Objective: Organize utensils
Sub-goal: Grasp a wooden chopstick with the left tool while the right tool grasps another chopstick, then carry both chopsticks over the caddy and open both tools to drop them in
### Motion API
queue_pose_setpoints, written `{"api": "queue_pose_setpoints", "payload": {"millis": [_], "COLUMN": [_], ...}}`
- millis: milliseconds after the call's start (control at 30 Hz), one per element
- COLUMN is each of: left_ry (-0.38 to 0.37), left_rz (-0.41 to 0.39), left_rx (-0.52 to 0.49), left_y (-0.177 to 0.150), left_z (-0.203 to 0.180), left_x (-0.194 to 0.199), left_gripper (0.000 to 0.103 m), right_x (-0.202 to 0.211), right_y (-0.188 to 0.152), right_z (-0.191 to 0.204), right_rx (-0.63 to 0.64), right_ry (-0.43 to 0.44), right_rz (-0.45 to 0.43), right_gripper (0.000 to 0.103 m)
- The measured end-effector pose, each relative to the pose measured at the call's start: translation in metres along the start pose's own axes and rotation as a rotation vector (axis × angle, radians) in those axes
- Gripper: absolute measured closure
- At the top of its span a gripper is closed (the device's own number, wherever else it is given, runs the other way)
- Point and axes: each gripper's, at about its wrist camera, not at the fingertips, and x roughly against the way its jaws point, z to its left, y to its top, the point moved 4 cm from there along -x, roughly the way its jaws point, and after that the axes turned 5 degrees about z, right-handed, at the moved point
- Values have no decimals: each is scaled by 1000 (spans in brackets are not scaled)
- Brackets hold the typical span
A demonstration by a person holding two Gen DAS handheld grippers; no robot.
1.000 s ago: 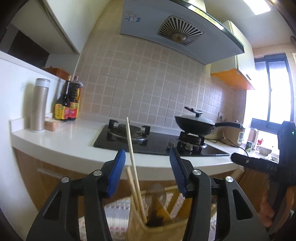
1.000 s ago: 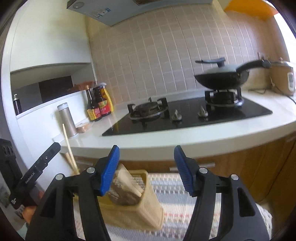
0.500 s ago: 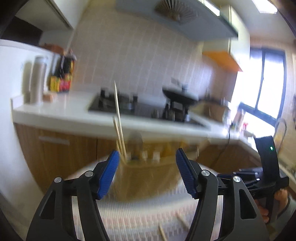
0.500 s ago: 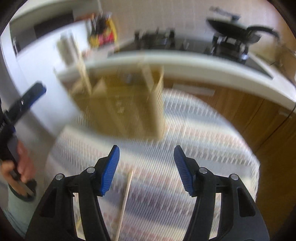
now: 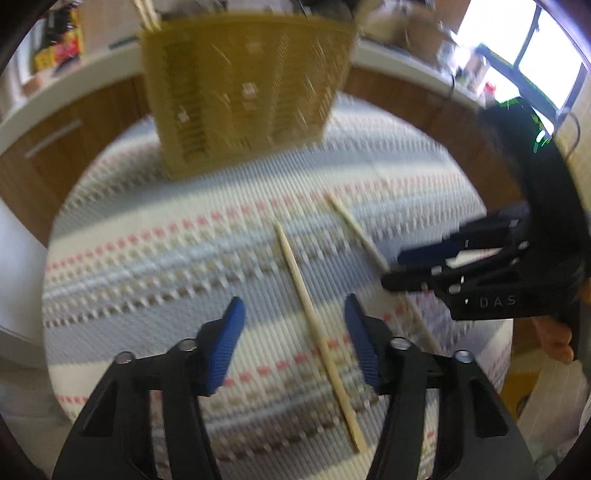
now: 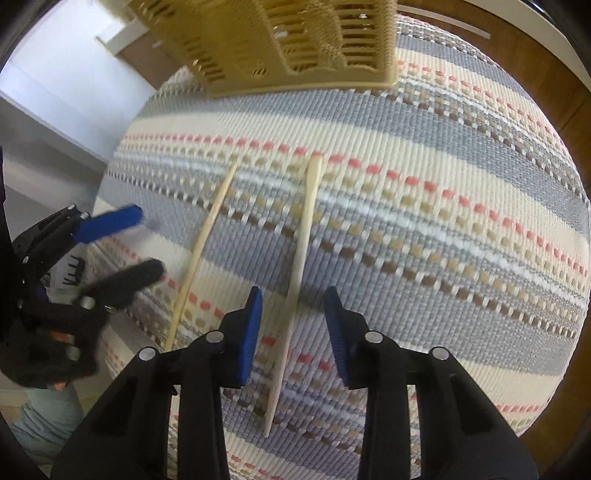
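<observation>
Near the slotted tan plastic utensil basket (image 5: 243, 88), 2 pale wooden chopsticks (image 6: 295, 288) remain unsorted on the striped woven mat (image 6: 424, 221); left gripper (image 5: 293, 328) and right gripper (image 6: 293, 314) closing, neither pinching yet.

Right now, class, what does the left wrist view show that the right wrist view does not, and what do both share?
Only the left wrist view shows the window, the white countertop and chopsticks standing in the basket. Only the right wrist view shows the basket's base edge sharply against the mat. Both show two loose chopsticks on the striped mat, and both grippers closing, the left gripper and right gripper each straddling one chopstick without gripping it.
</observation>
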Motion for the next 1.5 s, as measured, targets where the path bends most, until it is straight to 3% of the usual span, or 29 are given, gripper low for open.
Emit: {"api": "queue_pose_setpoints", "payload": {"millis": [100, 200, 267, 333, 500, 700, 800, 933, 1133, 1300, 1500], "left_ry": [22, 37, 62, 82, 188, 183, 195, 162, 56, 62, 77], "left_rz": [53, 77, 78, 83, 113, 142, 140, 132, 47, -39, -209], "left_rx": [-21, -29, -42, -54, -127, -141, -158, -147, -98, -115, -124], "left_y": [-8, -12, -11, -9, -6, 3, 4, 0, -3, 5, 25], "left_z": [-5, -7, -9, -14, -35, -43, -49, -56, -53, -56, -61], "left_x": [-14, -22, -23, -25, -38, -45, -46, -46, -20, 16, 78], "left_gripper": [66, 66, 66, 66, 69, 78, 95, 99, 99, 99, 99], "right_x": [-4, -7, -11, -11, -5, 16, 33, 52, 79, 99, 136], "right_y": [-6, -7, -12, -17, -35, -57, -55, -59, -60, -52, -37], "right_z": [10, 18, 23, 23, 12, -13, -23, -29, -29, -14, -4], "right_rx": [53, 111, 131, 132, 127, 97, 94, 96, 114, 130, 147], "right_ry": [-94, -196, -219, -217, -191, -128, -93, -60, -36, -25, -12], "right_rz": [-25, -60, -79, -79, -78, -106, -135, -178, -245, -318, -430], "right_gripper": [77, 88, 92, 98, 99, 99, 99, 99, 99, 99, 99]}}
